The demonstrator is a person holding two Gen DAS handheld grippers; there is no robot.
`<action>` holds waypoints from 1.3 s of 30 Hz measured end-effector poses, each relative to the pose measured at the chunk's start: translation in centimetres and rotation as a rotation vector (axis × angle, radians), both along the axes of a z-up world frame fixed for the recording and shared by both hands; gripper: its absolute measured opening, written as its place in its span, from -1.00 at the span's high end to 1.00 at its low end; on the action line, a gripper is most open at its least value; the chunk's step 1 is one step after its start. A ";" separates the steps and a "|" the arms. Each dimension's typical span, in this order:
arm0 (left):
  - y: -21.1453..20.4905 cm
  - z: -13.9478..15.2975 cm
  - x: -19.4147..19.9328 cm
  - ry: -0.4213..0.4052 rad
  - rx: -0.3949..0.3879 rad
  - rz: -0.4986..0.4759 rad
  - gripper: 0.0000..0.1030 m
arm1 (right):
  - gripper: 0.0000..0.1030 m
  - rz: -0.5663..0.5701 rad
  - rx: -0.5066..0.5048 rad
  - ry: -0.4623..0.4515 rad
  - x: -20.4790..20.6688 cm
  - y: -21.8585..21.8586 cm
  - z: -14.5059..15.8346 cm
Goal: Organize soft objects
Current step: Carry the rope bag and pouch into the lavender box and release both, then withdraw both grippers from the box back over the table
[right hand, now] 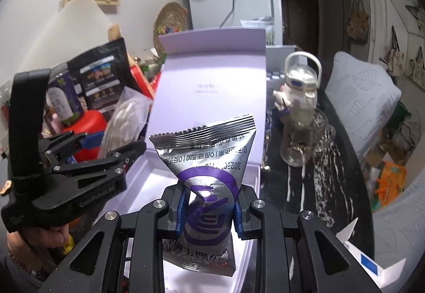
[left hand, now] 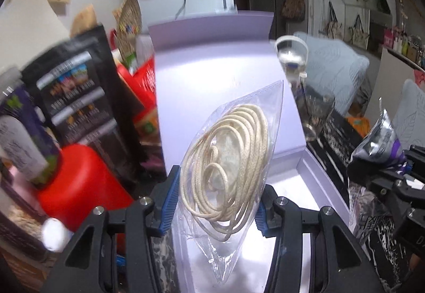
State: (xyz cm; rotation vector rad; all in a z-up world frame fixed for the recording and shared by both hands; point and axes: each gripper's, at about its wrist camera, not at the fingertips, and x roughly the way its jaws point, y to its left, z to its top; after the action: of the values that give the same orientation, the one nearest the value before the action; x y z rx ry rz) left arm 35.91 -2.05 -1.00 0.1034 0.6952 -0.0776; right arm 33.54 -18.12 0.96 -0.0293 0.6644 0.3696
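Note:
My left gripper (left hand: pixel 213 202) is shut on a clear plastic bag holding a coil of cream cord (left hand: pixel 228 160), held above the open lavender box (left hand: pixel 313 173). The bag also shows in the right wrist view (right hand: pixel 124 125), held by the left gripper (right hand: pixel 106 145). My right gripper (right hand: pixel 209 209) is shut on a silver and purple foil pouch (right hand: pixel 209 168), held upright over the box's floor (right hand: pixel 148 192). The pouch and right gripper show at the right edge of the left wrist view (left hand: pixel 382 141). The box's lid (right hand: pixel 212 75) stands upright behind.
A red container (left hand: pixel 79 178), a purple tube (left hand: pixel 21 133) and a black snack bag (left hand: pixel 77 91) crowd the left. A clear water bottle (right hand: pixel 300 107) stands right of the box on a dark patterned tabletop (right hand: pixel 326 165). A grey pillow (right hand: pixel 366 96) lies far right.

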 end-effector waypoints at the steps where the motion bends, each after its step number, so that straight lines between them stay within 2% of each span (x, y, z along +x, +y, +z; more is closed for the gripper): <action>1: 0.0 -0.4 0.2 0.017 -0.004 -0.003 0.07 | 0.46 -0.003 -0.003 0.010 0.2 0.0 -0.3; 7: -0.4 -2.2 1.3 0.106 -0.015 -0.015 0.07 | 0.46 -0.014 0.007 0.075 1.5 -0.5 -1.8; 21: -1.2 -4.5 3.0 0.225 0.030 -0.003 0.07 | 0.45 -0.033 -0.015 0.196 3.4 -0.6 -5.0; 25: -1.2 -5.5 3.6 0.285 0.018 -0.001 0.06 | 0.30 -0.035 -0.023 0.233 3.8 -0.6 -5.7; 31: -1.4 -6.3 3.9 0.314 0.056 0.013 0.02 | -0.13 -0.050 -0.029 0.235 3.7 -0.7 -5.7; 34: -1.3 -6.4 4.0 0.321 0.061 0.018 -0.09 | -0.15 -0.057 -0.040 0.233 3.6 -0.7 -5.6; 36: -1.2 -6.3 3.9 0.313 0.066 0.020 -0.25 | -0.21 -0.061 -0.044 0.231 3.6 -0.7 -5.4; 38: -1.2 -6.0 3.8 0.299 0.069 0.023 -0.58 | -0.23 -0.063 -0.046 0.224 3.5 -0.8 -5.2; 39: -1.2 -5.7 3.6 0.285 0.071 0.025 -0.59 | -0.23 -0.066 -0.048 0.220 3.4 -0.8 -5.0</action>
State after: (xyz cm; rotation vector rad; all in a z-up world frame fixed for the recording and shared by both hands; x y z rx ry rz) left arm 39.52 -3.24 -6.70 0.1537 0.9837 -0.0437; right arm 36.91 -18.96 -4.04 -0.0128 0.8894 0.2953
